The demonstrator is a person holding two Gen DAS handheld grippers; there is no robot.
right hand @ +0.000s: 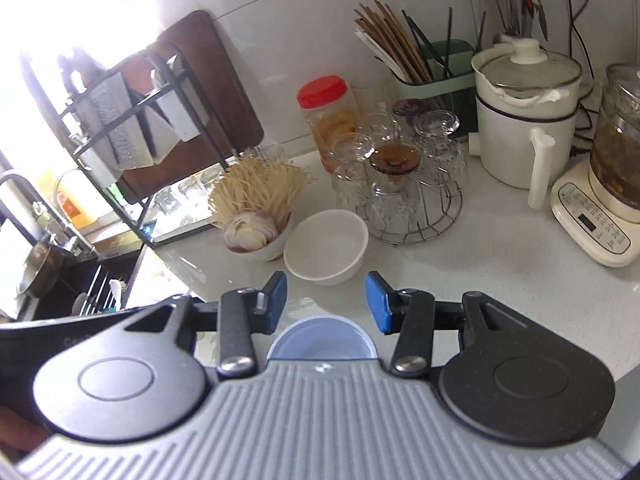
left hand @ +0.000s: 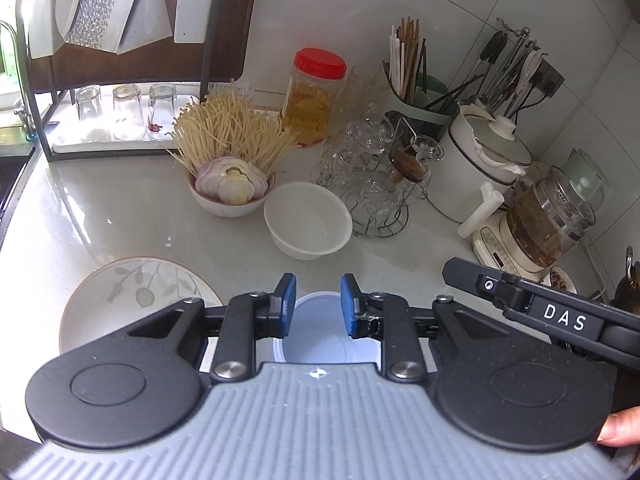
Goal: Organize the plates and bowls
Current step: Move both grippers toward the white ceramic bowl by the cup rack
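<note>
- My left gripper (left hand: 318,306) hangs over the pale blue bowl (left hand: 326,338); jaws parted, nothing held.
- My right gripper (right hand: 326,300) has jaws wide apart, empty, the blue bowl (right hand: 322,338) beneath.
- The empty white bowl (left hand: 308,220) sits mid-worktop (left hand: 120,216), touching the bowl of enoki and onion (left hand: 231,188) to its left.
- A leaf-patterned plate (left hand: 132,296) lies near left.

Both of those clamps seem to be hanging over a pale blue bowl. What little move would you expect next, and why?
Probably the left gripper eases down and closes on the far rim of the blue bowl. Its fingers are open, empty and straddle that rim. The right gripper, also open, sits further from the bowl.
</note>
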